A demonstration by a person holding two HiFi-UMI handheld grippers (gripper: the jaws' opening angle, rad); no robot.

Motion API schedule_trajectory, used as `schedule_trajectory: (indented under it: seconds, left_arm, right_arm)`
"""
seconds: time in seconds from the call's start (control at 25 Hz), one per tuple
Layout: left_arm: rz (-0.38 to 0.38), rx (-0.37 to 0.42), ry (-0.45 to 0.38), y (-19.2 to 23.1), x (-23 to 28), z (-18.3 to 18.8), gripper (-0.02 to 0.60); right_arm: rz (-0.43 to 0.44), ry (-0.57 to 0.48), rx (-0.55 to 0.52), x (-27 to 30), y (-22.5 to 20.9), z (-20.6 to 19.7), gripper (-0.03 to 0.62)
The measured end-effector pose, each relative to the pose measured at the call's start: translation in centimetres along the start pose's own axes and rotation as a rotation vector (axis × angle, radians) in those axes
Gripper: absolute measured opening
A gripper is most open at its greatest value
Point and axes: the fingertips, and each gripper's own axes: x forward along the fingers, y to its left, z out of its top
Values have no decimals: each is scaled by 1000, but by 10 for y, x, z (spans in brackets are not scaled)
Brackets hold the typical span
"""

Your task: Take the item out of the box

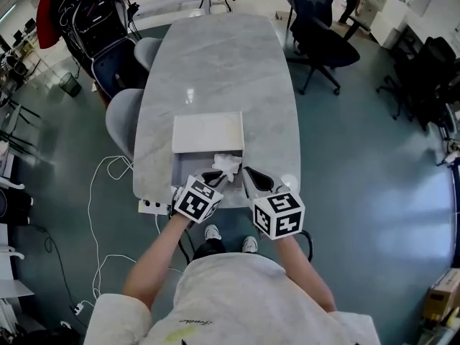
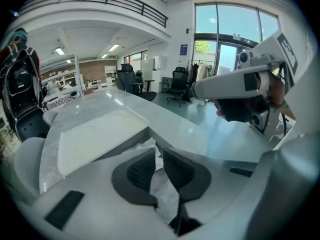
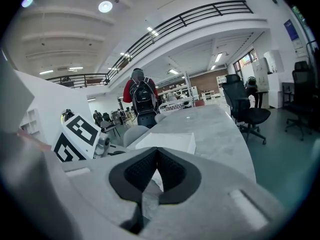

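An open box (image 1: 178, 171) stands near the front edge of the grey marble table (image 1: 223, 70). Its white lid (image 1: 208, 133) lies over the far half and also shows as a white lid (image 2: 95, 136) and a white lid (image 3: 167, 141) in the two gripper views. Crumpled white paper (image 1: 228, 165) sticks up from the box. My left gripper (image 1: 215, 176) is at the paper, its jaws nearly together with paper (image 2: 150, 146) in the narrow gap. My right gripper (image 1: 248, 172) is just right of the paper, and this right gripper (image 3: 157, 151) has its tips touching.
A white power strip (image 1: 151, 207) sits at the table's front left corner, with cables (image 1: 100, 185) on the floor below. Grey chairs (image 1: 122, 117) stand along the left side. A dark office chair (image 1: 320, 45) is at the far right.
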Motion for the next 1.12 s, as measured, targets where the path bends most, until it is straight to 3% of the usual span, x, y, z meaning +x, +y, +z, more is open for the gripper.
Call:
schedule_trajectory:
  seconds: [0.28,0.52,0.84,1.12]
  left_arm:
    - [-71,135,64,7,21,-5,31]
    - [-125,250,142,7,36,-11,72]
    - [-130,457,243,12,59,-27,81]
    - [-145,538,299,14,73,-37,76]
  right_arm:
    - [-67,0,25,2,-12,-1,5]
    - [-105,0,40,3,-19,-2,5]
    - [-137,0,55,4,-30,-4,5]
    - [-157,-11,63,3,-37,-1,5]
